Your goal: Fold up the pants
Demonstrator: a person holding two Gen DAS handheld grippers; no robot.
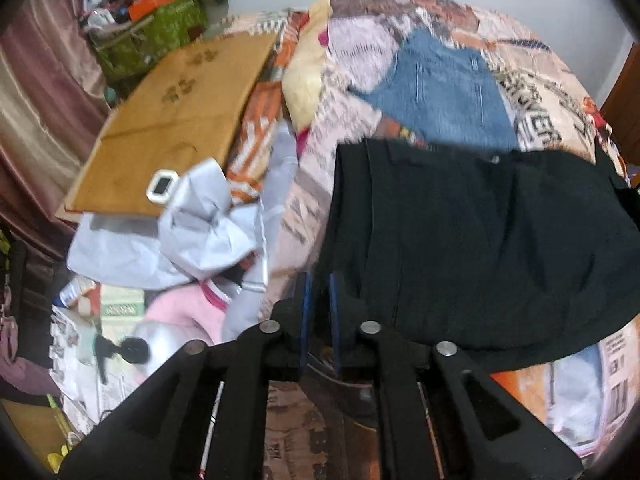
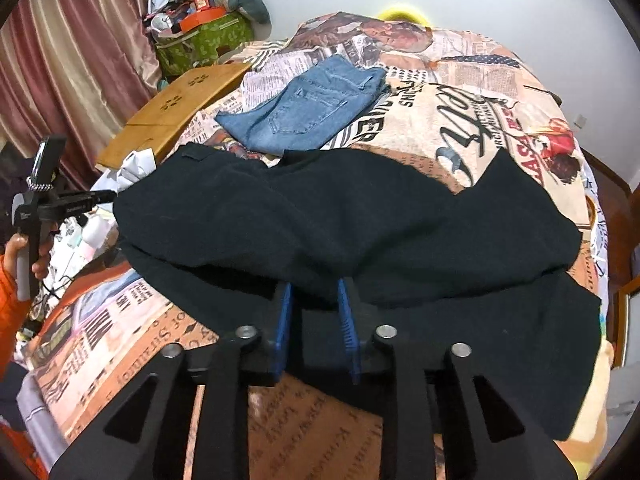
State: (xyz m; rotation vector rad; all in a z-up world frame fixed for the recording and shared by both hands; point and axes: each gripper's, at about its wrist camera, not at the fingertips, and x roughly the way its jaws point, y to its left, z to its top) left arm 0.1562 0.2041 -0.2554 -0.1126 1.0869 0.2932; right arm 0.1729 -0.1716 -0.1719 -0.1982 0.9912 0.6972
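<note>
Gripping black pants (image 2: 340, 216), right tool (image 2: 314, 300) part-open, left tool (image 1: 319, 292) narrow

I read this as home bedroom. Bed (image 2: 500, 92) with newspaper-print cover fills both my views. Pink-and-cream curtains (image 2: 80, 40) hang at left. Green patterned storage bag (image 2: 200, 44) by white wall, piled with household clutter. Wooden lap board (image 2: 176, 112) lies at bed edge. Folded blue jeans (image 2: 304, 108) rest on cover.

the bedspread (image 2: 472, 120) carries newspaper-style print; "of" is legible at its near edge, the rest too blurred.
</note>
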